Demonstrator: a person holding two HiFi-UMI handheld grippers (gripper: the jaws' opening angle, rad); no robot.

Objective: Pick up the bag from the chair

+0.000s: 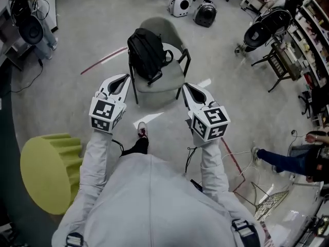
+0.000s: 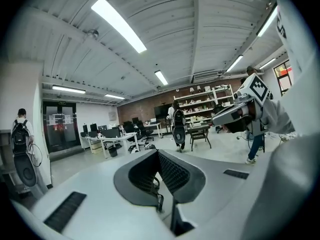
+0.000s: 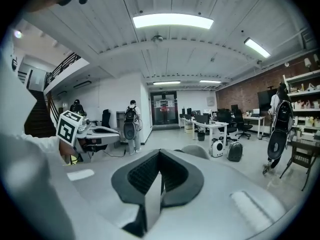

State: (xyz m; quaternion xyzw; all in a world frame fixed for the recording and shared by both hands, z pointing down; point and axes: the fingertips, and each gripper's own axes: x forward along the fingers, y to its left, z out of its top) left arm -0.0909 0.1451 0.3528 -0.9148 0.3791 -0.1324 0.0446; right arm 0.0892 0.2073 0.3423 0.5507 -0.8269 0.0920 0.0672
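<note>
The black bag [image 1: 147, 53] sits on the grey chair [image 1: 167, 81], leaning against the backrest on the seat's left half, its straps trailing over the seat's front. The chair stands on the floor ahead of the person, beyond both pairs of tongs.

The left tongs [image 1: 125, 77] hang just beside the chair's front left leg, their tip pointing towards the bag's lower edge, near it but apart from it. The right tongs [image 1: 185, 85] hang by the chair's front right leg, further from the bag, with bare seat between them and it.

In the left gripper view the jaws meet at the tip with nothing between them. In the right gripper view the jaws are likewise pressed together and empty.

A yellow-green stool [image 1: 49, 171] stands low on the person's left, well apart from the chair.
</note>
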